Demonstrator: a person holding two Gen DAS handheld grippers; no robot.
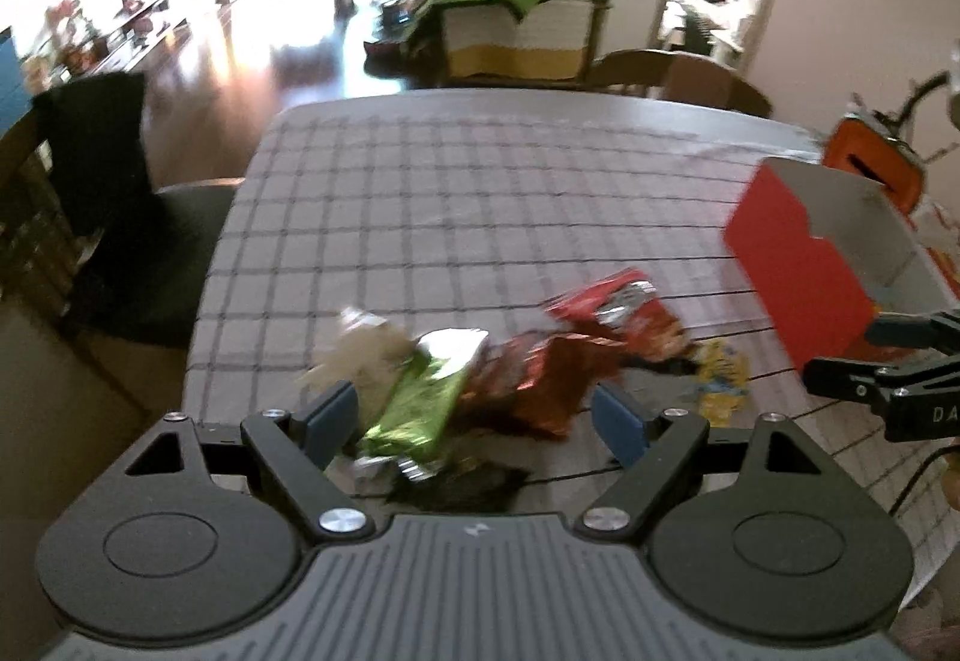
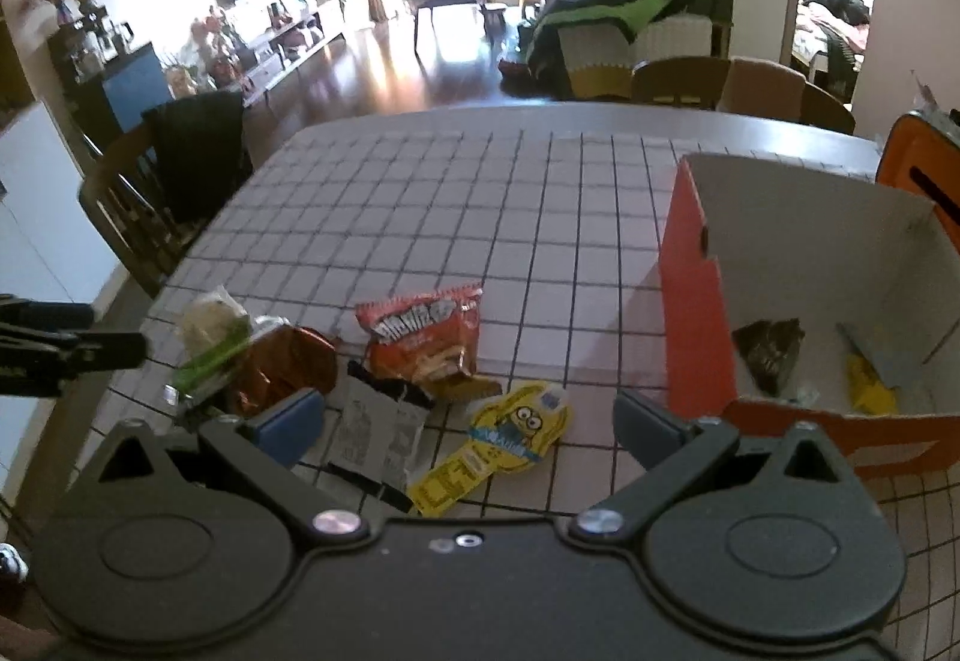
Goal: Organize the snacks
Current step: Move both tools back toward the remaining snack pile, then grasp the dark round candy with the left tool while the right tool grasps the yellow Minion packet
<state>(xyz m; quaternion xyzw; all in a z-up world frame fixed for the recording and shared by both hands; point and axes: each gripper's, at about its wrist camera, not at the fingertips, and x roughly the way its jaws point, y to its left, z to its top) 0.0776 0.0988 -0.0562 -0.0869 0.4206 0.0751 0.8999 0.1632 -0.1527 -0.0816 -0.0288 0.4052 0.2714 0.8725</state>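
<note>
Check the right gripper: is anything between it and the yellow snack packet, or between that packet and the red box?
Nothing visible blocks either. The right gripper is open above the yellow packet; only bare tablecloth separates the packet from the red box, whose near wall it must clear.

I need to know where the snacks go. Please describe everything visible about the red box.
The red box looks like cardboard, red-orange outside and pale grey inside, open on top. It stands upright on the checked table, to the right of the loose snacks. Inside lie a dark packet and a yellow packet. No claw touches it.
</note>
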